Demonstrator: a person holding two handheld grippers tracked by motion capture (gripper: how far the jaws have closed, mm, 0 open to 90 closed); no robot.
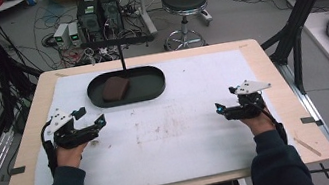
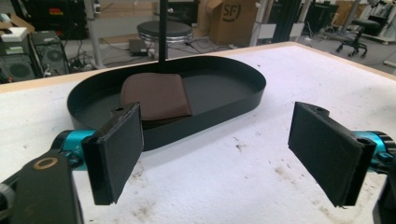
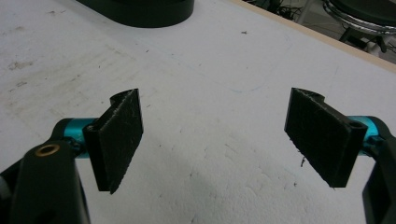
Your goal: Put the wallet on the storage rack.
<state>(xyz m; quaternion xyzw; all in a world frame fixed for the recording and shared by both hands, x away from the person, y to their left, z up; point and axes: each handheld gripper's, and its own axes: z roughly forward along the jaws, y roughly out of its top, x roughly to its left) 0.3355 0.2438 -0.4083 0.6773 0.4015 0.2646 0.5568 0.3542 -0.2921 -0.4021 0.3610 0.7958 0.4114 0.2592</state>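
A brown folded pouch [image 1: 115, 88] lies in the left half of a black oval tray [image 1: 151, 88] at the back of the table. In the left gripper view the pouch [image 2: 158, 97] rests flat inside the tray [image 2: 243, 95], a short way beyond the jaws. My left gripper [image 1: 90, 117] is open over the white mat, in front and to the left of the tray, with nothing between its pads [image 2: 119, 149]. My right gripper [image 1: 220, 108] is open near the right side of the mat, its pads [image 3: 322, 135] empty.
A thin black pole [image 1: 121, 54] rises behind the tray's back rim. The white mat [image 1: 180, 135] is stained in the middle and covers most of the wooden table [image 1: 286, 102]. A stool [image 1: 184, 3], computer boxes [image 1: 98, 10] and cables stand beyond the far edge.
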